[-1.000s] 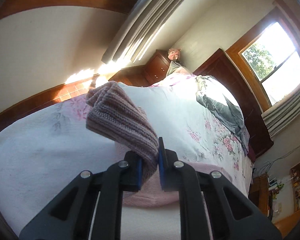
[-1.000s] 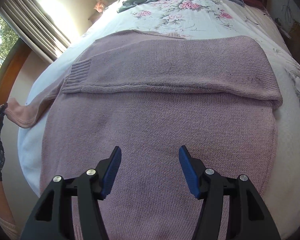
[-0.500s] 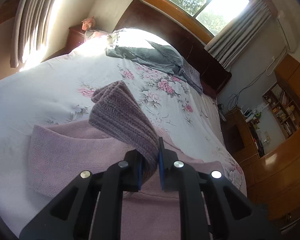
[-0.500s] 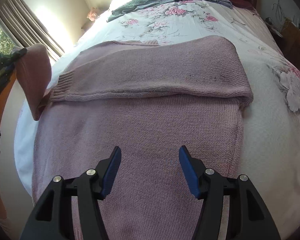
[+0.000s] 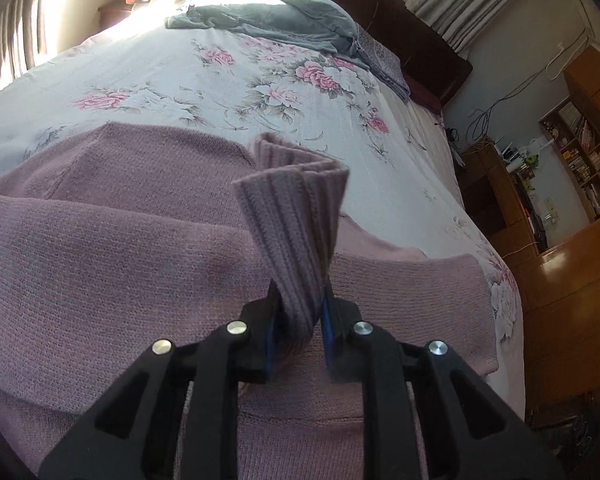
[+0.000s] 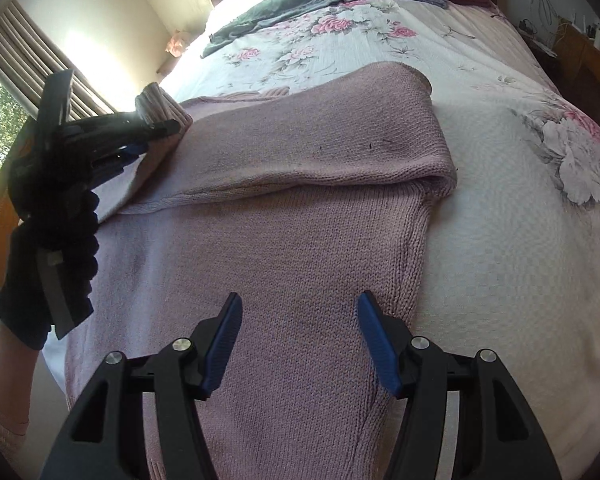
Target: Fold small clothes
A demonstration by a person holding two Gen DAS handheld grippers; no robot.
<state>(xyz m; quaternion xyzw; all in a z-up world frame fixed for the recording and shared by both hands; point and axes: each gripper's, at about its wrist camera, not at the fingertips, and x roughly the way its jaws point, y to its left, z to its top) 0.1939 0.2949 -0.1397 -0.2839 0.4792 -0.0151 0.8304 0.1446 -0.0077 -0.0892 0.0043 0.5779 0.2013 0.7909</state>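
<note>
A mauve knitted sweater [image 6: 284, 240] lies flat on the bed, one sleeve [image 6: 308, 144] folded across its chest. My left gripper [image 5: 298, 300] is shut on the ribbed cuff [image 5: 296, 208] of the other sleeve and holds it up over the sweater's body [image 5: 100, 248]. The right wrist view shows that left gripper [image 6: 156, 132] at the sweater's left side, held by a hand in a black glove [image 6: 60, 232]. My right gripper [image 6: 298, 320] hovers open over the sweater's lower part, nothing between its blue pads [image 6: 224, 340].
The bed carries a white floral cover [image 6: 520, 184]. A grey garment [image 5: 268, 20] and a folded patterned cloth [image 5: 384, 64] lie near the dark headboard [image 5: 432, 56]. Wooden shelves and cabinets [image 5: 572, 184] stand to the right, curtains [image 6: 32, 52] to the left.
My left gripper has carried the cuff from the bed's left side inward over the sweater. The right gripper stayed open and drifted slightly toward the sweater's right edge.
</note>
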